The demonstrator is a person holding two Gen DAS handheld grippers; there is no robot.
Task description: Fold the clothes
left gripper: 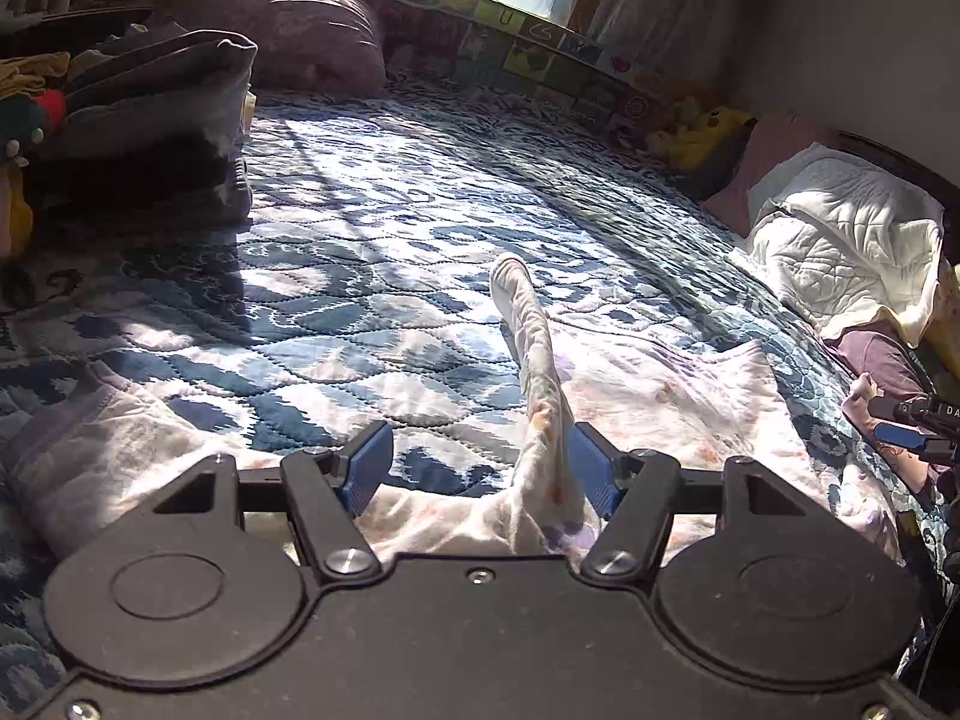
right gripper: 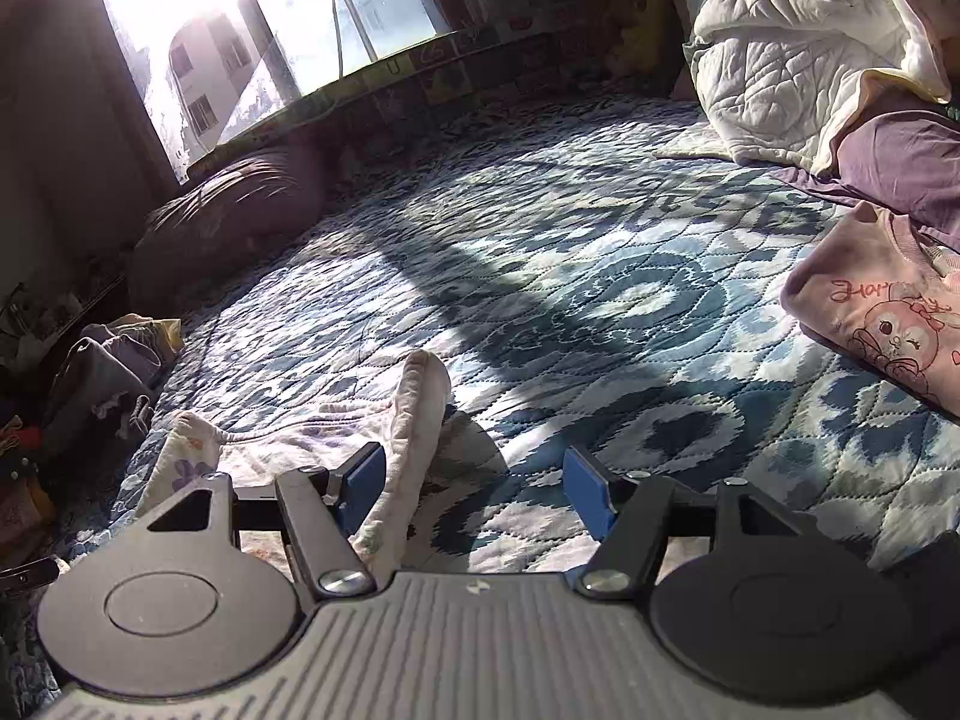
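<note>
In the left wrist view the left gripper (left gripper: 480,468) stands with jaws apart around a raised ridge of the floral garment (left gripper: 660,396) spread on the blue quilt (left gripper: 372,276), apparently positioned for pinching, while in the right wrist view the right gripper (right gripper: 474,489), jaws likewise apart, straddles another raised fold at that garment's edge.

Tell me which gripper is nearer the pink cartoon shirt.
Right. The right gripper has the pink shirt just off its right side; the left gripper is over the floral garment, farther away.
</note>
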